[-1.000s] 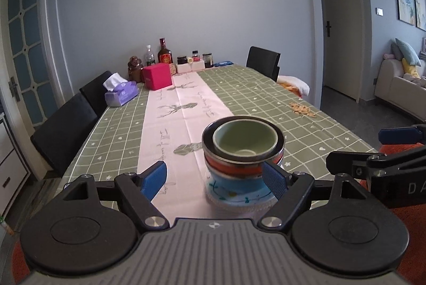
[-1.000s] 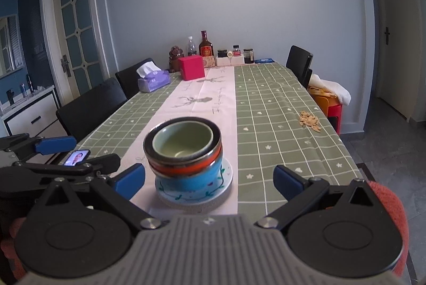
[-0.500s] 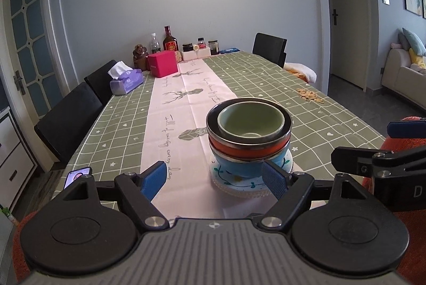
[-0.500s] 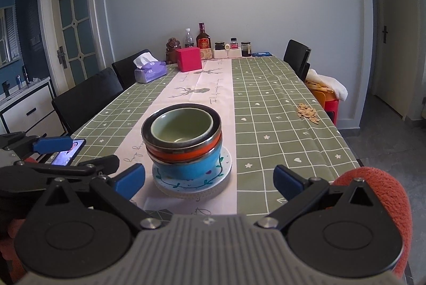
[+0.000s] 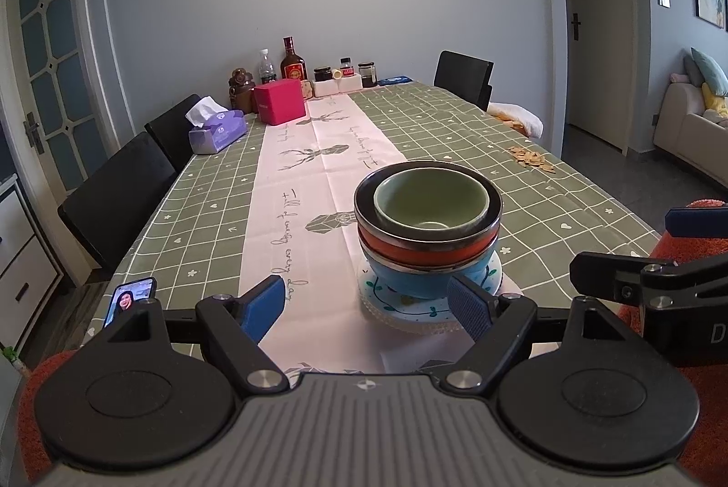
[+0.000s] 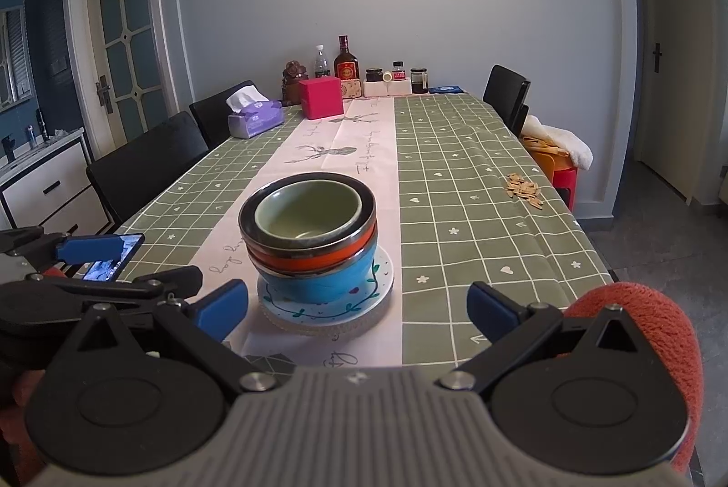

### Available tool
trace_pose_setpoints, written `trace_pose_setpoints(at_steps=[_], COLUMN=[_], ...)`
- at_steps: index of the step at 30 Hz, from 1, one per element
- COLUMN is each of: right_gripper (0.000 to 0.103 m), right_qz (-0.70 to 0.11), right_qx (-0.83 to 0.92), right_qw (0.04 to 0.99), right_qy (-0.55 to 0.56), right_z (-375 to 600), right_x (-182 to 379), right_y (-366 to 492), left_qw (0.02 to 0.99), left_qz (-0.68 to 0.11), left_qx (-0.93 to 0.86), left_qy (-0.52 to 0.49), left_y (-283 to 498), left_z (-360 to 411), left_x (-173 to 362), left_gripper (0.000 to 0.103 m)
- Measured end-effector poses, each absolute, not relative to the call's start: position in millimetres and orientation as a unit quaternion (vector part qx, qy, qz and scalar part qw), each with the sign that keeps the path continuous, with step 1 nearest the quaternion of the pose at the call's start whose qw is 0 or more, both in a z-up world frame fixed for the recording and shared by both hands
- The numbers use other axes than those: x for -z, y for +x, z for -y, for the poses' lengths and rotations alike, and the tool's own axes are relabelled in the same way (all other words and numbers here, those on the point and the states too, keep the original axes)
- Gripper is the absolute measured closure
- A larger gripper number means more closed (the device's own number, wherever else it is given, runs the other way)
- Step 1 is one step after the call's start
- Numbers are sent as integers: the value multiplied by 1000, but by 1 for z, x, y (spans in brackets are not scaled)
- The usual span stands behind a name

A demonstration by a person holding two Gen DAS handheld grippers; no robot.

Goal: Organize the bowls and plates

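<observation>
Pulled back from the bowl stack [image 5: 427, 228] since a second ago, both grippers. Stands nested on the floral plate [image 6: 325, 300] at the table's near end; stacking looks done. Left gripper [image 5: 368, 305] and right gripper [image 6: 357, 307] spread wide, holding and touching nothing.

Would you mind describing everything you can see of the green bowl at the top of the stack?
The green bowl is the smallest and topmost piece, nested upright inside a dark-rimmed orange bowl, which sits in a blue bowl on a leaf-patterned white plate. It looks like glazed ceramic, pale green inside and out, with a smooth round rim and steep walls. It appears empty, with light glinting on its base. The stack stands on the pink runner near the table's near edge. Neither gripper touches it.
</observation>
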State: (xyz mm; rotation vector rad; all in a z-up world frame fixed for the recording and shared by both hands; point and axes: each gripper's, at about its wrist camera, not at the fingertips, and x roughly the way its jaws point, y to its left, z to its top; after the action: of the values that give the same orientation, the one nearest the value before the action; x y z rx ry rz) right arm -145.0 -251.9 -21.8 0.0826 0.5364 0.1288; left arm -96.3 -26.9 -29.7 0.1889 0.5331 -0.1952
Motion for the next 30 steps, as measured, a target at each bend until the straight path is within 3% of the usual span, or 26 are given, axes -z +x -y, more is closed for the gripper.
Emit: trace_pose_setpoints(at_steps=[30], right_gripper=[3], right_qz=[-256], right_qx=[-63], right_qw=[964], right_qy=[32], right_z=[248], right_x=[18], right_y=[-148], left_qw=[958], left_qz=[-255], left_qx=[93], left_qy=[90], left_y=[-97], left_z=[24], left_x=[25], left_gripper=[8])
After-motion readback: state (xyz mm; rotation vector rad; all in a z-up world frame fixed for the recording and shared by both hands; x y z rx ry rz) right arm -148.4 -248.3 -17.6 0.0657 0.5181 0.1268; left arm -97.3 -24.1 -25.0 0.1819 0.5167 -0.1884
